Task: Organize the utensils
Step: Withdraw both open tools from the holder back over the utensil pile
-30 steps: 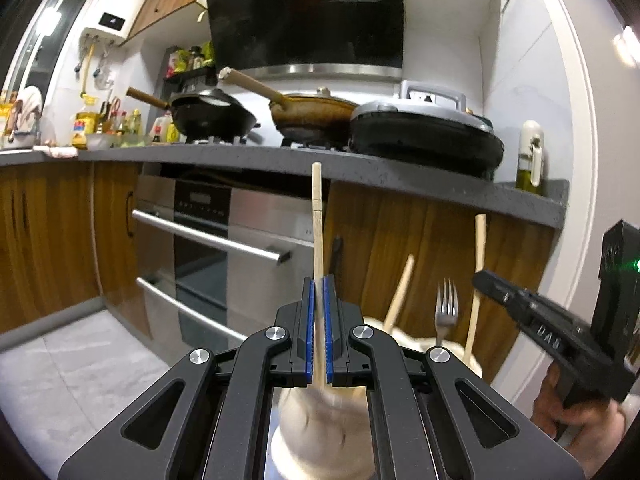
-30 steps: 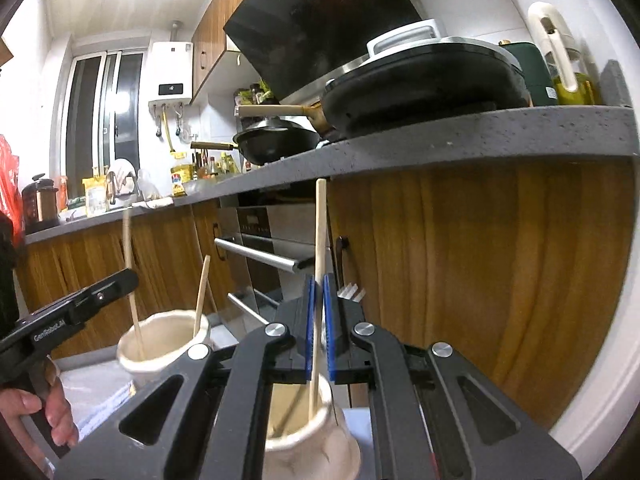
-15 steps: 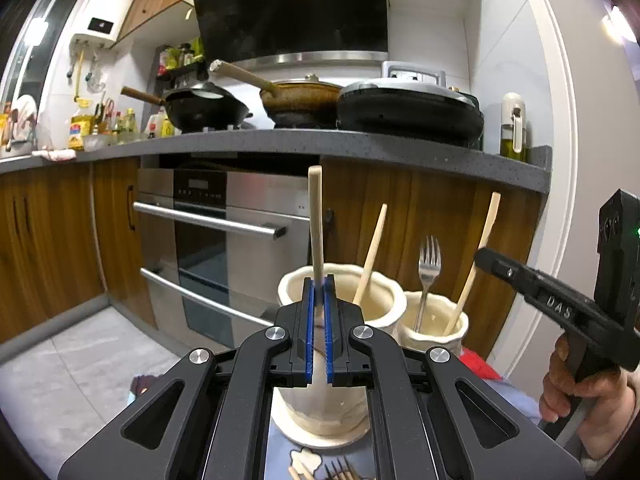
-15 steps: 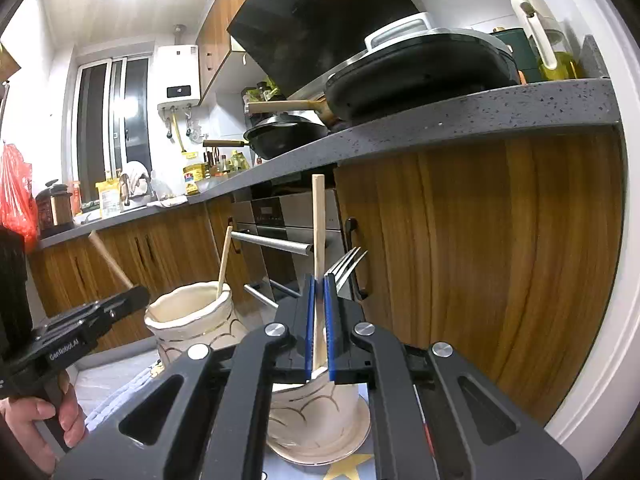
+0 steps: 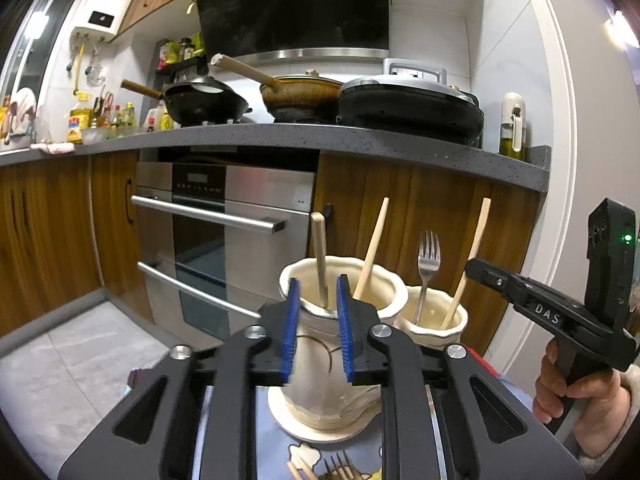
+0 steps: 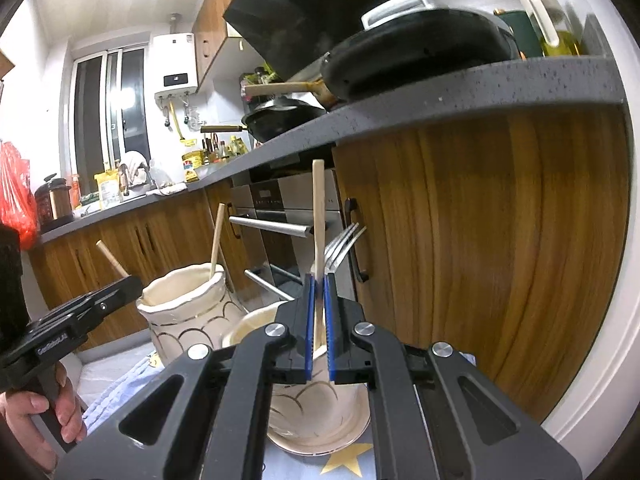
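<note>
Now left fingers gape; right fingers pinch chopstick.

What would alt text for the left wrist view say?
An open left gripper frames a cream ceramic jar holding two wooden-handled utensils; a smaller jar beside it holds a fork.

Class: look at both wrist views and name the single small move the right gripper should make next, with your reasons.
Probably open the right gripper: it is shut on the wooden stick, whose lower end already sits inside the smaller holder. The left gripper is open around its stick, which stands in the larger holder.
</note>
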A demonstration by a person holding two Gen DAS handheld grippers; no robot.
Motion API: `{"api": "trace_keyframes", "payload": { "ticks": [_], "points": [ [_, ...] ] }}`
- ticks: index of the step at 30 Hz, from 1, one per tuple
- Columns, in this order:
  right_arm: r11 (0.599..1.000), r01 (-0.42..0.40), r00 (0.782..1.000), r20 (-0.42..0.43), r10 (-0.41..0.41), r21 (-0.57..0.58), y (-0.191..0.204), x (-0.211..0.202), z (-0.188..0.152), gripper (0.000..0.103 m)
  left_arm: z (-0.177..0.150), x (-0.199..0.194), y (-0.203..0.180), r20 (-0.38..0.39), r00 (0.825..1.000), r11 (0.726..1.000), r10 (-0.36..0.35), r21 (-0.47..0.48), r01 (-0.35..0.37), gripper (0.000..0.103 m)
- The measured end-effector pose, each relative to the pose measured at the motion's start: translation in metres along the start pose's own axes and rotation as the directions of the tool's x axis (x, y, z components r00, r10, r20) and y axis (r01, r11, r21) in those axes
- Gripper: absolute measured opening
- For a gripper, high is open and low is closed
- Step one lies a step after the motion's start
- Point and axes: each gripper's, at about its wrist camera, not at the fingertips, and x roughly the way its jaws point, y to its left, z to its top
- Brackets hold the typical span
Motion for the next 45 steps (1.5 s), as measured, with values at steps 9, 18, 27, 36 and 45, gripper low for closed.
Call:
{"api": "trace_keyframes", "payload": {
  "ticks": [9, 18, 27, 36, 45],
  "points": [
    [1.0, 0.007, 1.0, 0.013, -0.007, 0.005, 0.003, -0.005, 0.001, 0.044, 0.002, -0.011, -0.002, 0.034, 0.999, 1.0, 0.018, -0.004, -0.018, 0.054],
    [0.998, 0.031, 0.999, 0.003, -0.032, 0.059, -0.003, -0.036, -0.008, 0.098, -0.007, -0.037, 0.004, 0.052, 0.994, 0.995, 0.092, -0.03, -0.09, 0.097],
    [0.997, 0.063, 0.994, -0.095, -0.059, 0.033, 0.01, -0.065, -0.033, 0.098, -0.039, -0.053, 0.008, -0.11, 0.986, 0.992, 0.126, -0.01, -0.127, 0.098],
    [0.996, 0.058, 0.972, -0.223, -0.072, -0.066, 0.035, -0.07, -0.059, 0.098, -0.068, -0.065, 0.012, -0.232, 0.953, 0.98, 0.196, 0.031, -0.194, 0.098],
    [0.989, 0.02, 0.92, -0.385, -0.075, -0.146, 0.059, -0.065, -0.089, 0.094, -0.083, -0.068, 0.033, -0.354, 0.92, 0.978, 0.17, -0.056, -0.202, 0.098]
  ]
}}
